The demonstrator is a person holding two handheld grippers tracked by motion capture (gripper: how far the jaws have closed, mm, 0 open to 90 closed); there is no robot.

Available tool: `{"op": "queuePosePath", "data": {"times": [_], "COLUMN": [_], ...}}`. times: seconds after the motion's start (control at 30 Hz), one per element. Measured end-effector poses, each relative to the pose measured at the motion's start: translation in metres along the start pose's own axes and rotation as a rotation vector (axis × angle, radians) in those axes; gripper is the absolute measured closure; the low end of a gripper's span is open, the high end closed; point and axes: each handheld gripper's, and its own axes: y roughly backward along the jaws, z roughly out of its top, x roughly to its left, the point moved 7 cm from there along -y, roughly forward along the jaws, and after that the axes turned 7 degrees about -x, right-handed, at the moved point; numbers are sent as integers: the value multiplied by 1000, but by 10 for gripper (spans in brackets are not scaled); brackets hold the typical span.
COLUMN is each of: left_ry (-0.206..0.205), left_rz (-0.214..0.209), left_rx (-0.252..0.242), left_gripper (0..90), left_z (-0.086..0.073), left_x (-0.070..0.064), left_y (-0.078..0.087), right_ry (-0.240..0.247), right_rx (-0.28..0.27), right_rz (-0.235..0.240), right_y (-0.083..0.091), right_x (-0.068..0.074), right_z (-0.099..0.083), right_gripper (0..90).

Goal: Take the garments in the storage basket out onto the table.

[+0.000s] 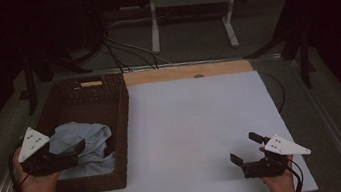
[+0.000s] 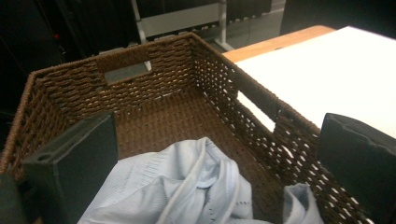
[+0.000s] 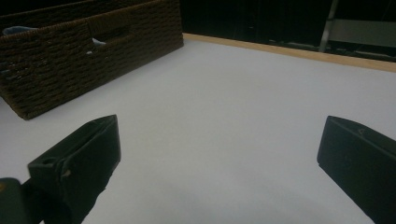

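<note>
Lying crumpled in the near half of the brown wicker basket (image 1: 58,99), the pale blue garment (image 1: 87,143) looks like a thin knit, heaped in loose folds with a corded seam or hem running up through the middle of the pile (image 2: 196,186) in the left gripper view. It should handle as something light, soft and limp: it will sag and unfold as soon as it is lifted, and a pinch on a single outer layer would likely drag only that layer while the rest trails behind. The best hold, to my eye, is on a raised ridge where several folds bunch together, or on that thicker seam (the doubled fabric gives the jaws more to bite). The weave of the basket wall could snag the knit, so a lift straight up seems safer than a drag over the rim. The left gripper (image 1: 77,148) hovers over the garment with its jaws spread wide on either side of the heap, holding nothing. The right gripper (image 1: 246,148) waits well apart, low over the bare white worktop (image 1: 197,122) near its front right corner, its jaws likewise wide apart and empty.
</note>
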Motion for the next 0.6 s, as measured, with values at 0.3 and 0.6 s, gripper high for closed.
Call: {"op": "queuePosePath", "data": {"times": [0.3, 0.6], "left_ry": [-7, 7], "left_rz": [27, 48], "left_rx": [53, 84], "left_gripper": [7, 7], "left_z": [-5, -10], "left_x": [11, 22], "left_y": [-14, -23], "right_ry": [-1, -3], "right_rx": [-2, -3], "right_rz": [-1, -1], "right_y": [0, 0], "right_x": [-1, -1], "right_z": [0, 0], "right_gripper": [0, 0]}}
